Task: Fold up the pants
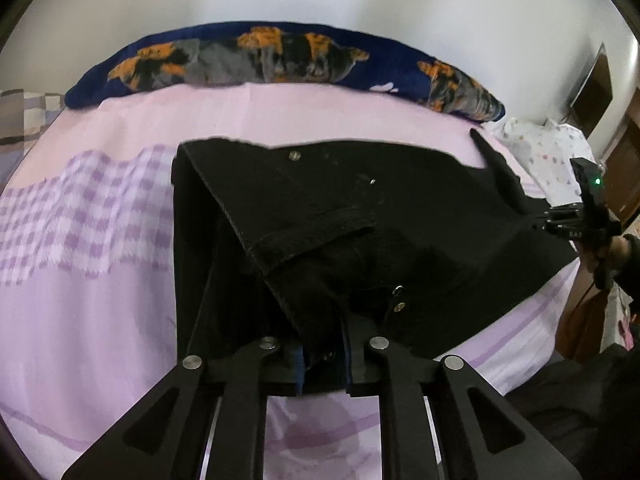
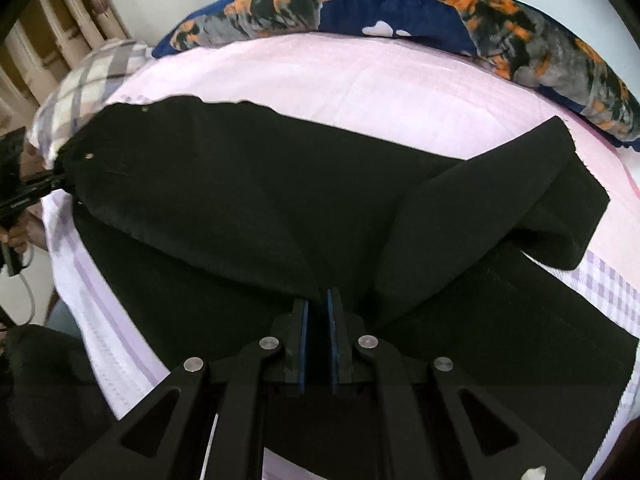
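Black pants [image 1: 360, 216] lie on a pink bed, folded lengthwise, one leg over the other. My left gripper [image 1: 323, 364] is shut on the waistband near the metal buttons [image 1: 398, 298]. My right gripper [image 2: 318, 344] is shut on a fold of the pants [image 2: 240, 216] around the middle of the legs. The leg ends [image 2: 560, 200] lie doubled back at the right in the right wrist view. Each gripper shows in the other's view, the right one at the pants' right edge [image 1: 560, 224], the left one at the waist end [image 2: 44, 182].
A pink sheet with purple check bands [image 1: 100, 216] covers the bed. A navy pillow with orange and grey print [image 1: 288, 56] lies along the far edge by the white wall. A checked pillow [image 2: 92, 76] and a flowered cloth [image 1: 548, 148] sit at the bed's ends.
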### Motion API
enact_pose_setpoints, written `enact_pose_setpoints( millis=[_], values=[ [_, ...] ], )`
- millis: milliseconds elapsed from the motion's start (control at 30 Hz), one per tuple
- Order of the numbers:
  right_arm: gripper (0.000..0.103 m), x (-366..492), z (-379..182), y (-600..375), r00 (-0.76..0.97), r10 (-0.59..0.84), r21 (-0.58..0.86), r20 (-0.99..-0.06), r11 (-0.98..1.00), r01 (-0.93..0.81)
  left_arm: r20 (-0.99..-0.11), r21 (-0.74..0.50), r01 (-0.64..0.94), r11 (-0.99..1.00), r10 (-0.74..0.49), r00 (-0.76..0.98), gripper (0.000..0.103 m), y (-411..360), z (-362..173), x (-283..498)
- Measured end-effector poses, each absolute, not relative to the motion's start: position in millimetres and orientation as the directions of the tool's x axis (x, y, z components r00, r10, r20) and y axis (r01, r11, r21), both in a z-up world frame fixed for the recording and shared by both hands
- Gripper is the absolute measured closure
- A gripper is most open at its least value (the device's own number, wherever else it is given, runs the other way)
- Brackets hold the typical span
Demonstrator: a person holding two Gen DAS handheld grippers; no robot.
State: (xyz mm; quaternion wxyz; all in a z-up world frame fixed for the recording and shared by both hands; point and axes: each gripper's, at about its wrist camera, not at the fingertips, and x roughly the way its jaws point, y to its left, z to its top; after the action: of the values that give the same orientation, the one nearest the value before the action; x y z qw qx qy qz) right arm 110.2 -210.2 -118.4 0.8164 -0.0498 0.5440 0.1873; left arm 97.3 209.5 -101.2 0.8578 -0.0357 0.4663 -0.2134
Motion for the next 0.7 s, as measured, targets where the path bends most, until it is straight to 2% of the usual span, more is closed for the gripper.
enact_pose_setpoints(
  millis=[100, 167, 267, 300, 333, 467, 567, 700],
  values=[
    [0.09, 108, -121, -207, 0.358, 0.225, 0.104, -0.906, 0.939, -0.328, -0.796, -0.239, 0.304, 0.922, -0.365, 0.483, 0.075, 211, -99, 93],
    [0.085, 105, -118, -207, 0.372, 0.219, 0.104, -0.902, 0.947, -0.305, -0.81, -0.23, 0.279, 0.932, -0.342, 0.476, 0.058, 212, -96, 89],
    [0.068, 95, -108, -209, 0.393, 0.23, 0.12, -0.89, 0.951, -0.285, -0.825, -0.223, 0.233, 0.947, -0.31, 0.472, 0.044, 220, -90, 78],
    [0.061, 90, -103, -211, 0.405, 0.233, 0.122, -0.884, 0.952, -0.281, -0.824, -0.229, 0.218, 0.949, -0.308, 0.475, 0.044, 223, -88, 74],
    [0.059, 85, -99, -213, 0.424, 0.231, 0.119, -0.876, 0.954, -0.274, -0.821, -0.249, 0.194, 0.949, -0.313, 0.479, 0.044, 228, -86, 68],
    [0.058, 69, -88, -223, 0.46, 0.26, 0.171, -0.849, 0.959, -0.227, -0.783, -0.454, 0.024, 0.891, -0.411, 0.467, 0.044, 251, -85, 53],
    [0.057, 65, -87, -233, 0.461, 0.317, 0.271, -0.829, 0.948, -0.165, -0.736, -0.596, -0.069, 0.8, -0.51, 0.446, 0.045, 251, -94, 49],
    [0.057, 62, -93, -239, 0.46, 0.356, 0.354, -0.814, 0.931, -0.094, -0.703, -0.667, -0.131, 0.734, -0.56, 0.438, 0.045, 238, -107, 54]
  ],
)
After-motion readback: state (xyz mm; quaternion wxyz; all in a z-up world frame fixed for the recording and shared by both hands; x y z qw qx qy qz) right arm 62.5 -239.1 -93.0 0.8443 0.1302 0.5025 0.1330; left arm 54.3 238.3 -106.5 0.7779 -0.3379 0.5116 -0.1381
